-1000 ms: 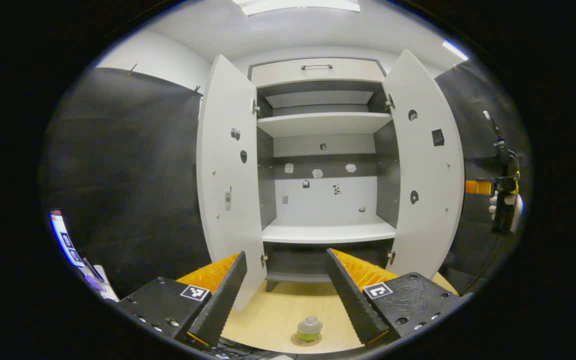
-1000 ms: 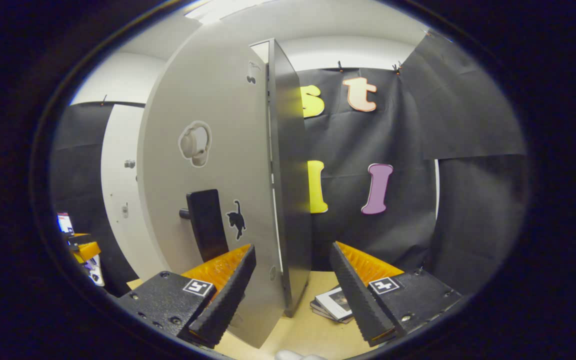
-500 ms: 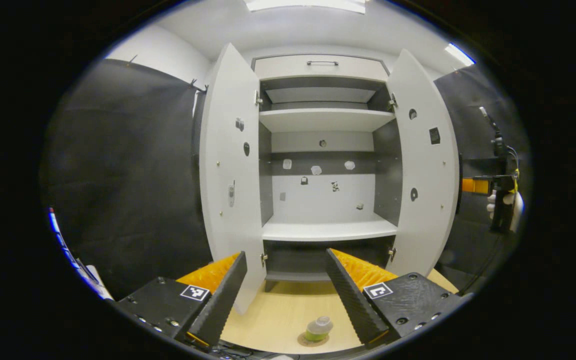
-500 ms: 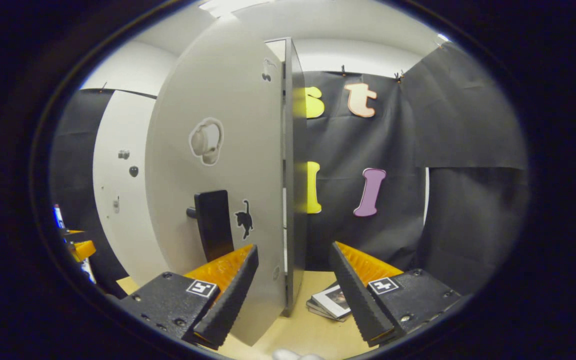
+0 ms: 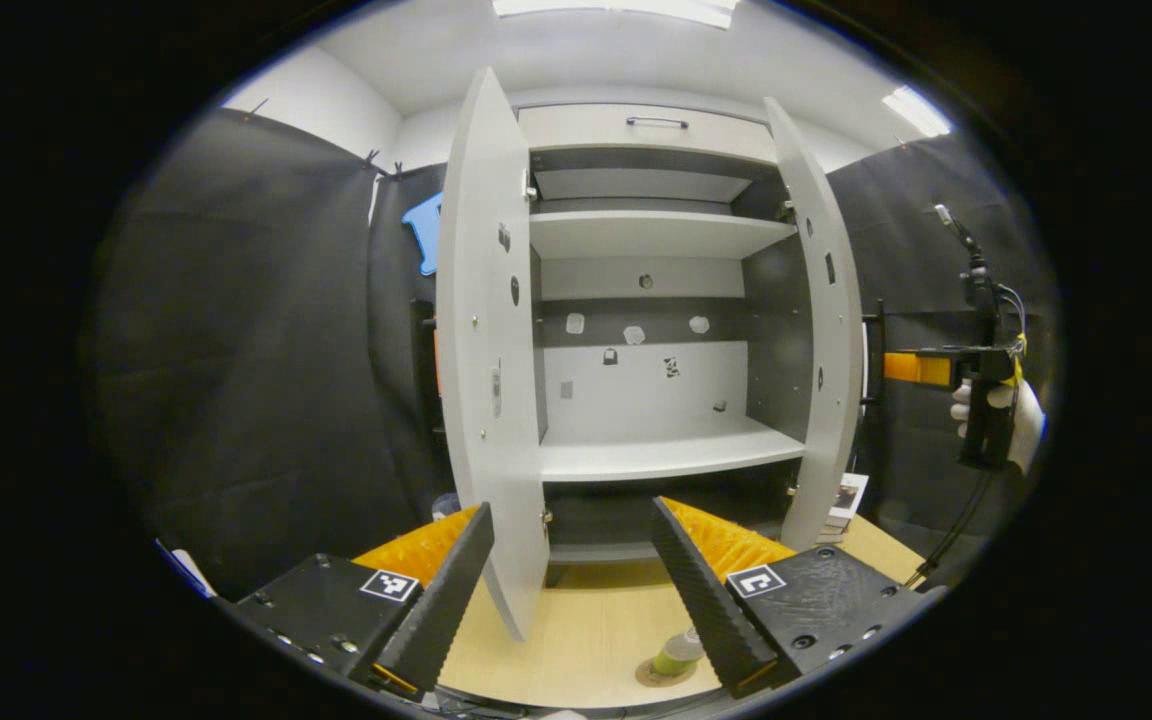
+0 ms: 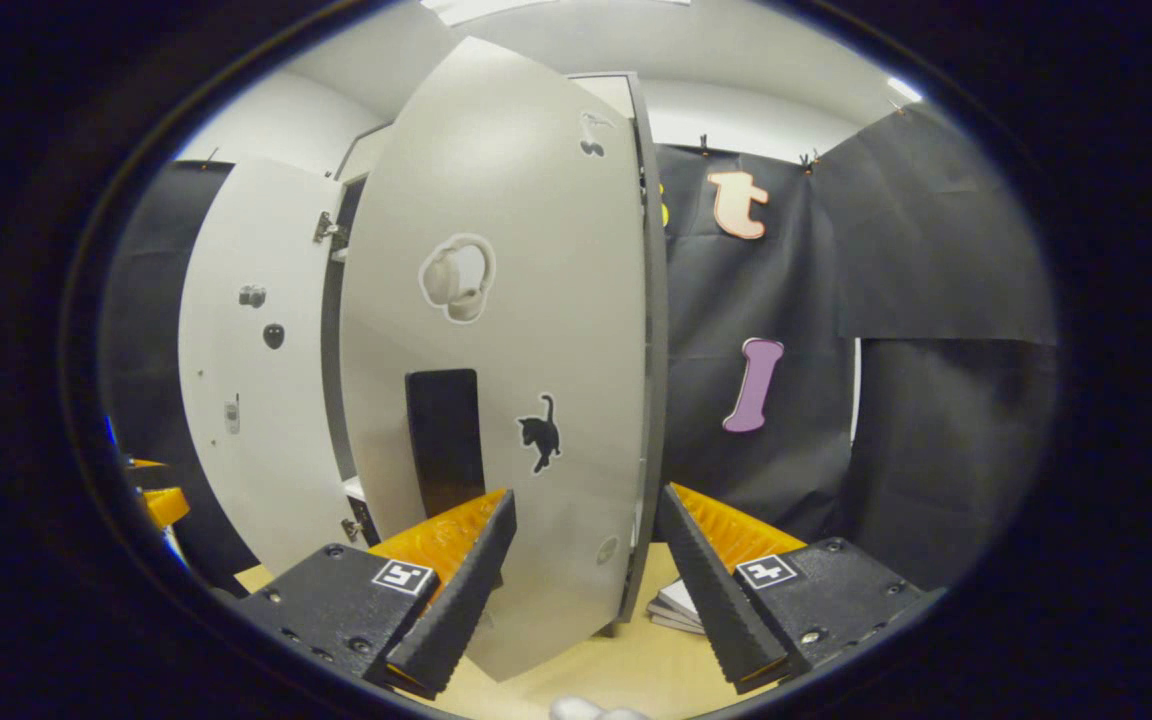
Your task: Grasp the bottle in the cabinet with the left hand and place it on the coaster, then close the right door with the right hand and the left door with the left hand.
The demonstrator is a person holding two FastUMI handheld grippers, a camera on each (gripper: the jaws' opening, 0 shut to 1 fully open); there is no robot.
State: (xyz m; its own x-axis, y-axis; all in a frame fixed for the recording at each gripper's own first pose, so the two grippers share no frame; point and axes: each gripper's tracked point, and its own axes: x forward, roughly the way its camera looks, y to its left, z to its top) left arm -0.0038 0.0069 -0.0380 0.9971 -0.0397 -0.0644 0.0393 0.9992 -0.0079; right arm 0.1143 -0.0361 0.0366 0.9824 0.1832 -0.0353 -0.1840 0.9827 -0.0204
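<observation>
Bottle: small green clear-capped bottle [image 5: 678, 655] stands on the round coaster [image 5: 664, 674], just below the left gripper [image 5: 568, 590], jaws wide, empty.
Right door: tall white panel door [image 6: 526, 380], edge between the right gripper [image 6: 581, 585] fingers, spread, gripping nothing.
Nearer: right gripper.

No legible words, numbers or brand names are found in either view.

- Left gripper view, bottom of frame: a square black-and-white coded marker [image 5: 389, 585] sits on each side of the left gripper [image 5: 571, 507] body. It is a pattern only, with no characters.
- Right gripper view, bottom of frame: a similar coded tag [image 6: 402, 576] sits on each side of the right gripper [image 6: 586, 494].
- Right gripper view, centre: the right door [image 6: 576, 330] carries a cat sticker [image 6: 539, 432] and a headphone sticker [image 6: 456, 278], both pictorial.
- Lower right: the book covers [image 6: 681, 600] are too small to read.
</observation>
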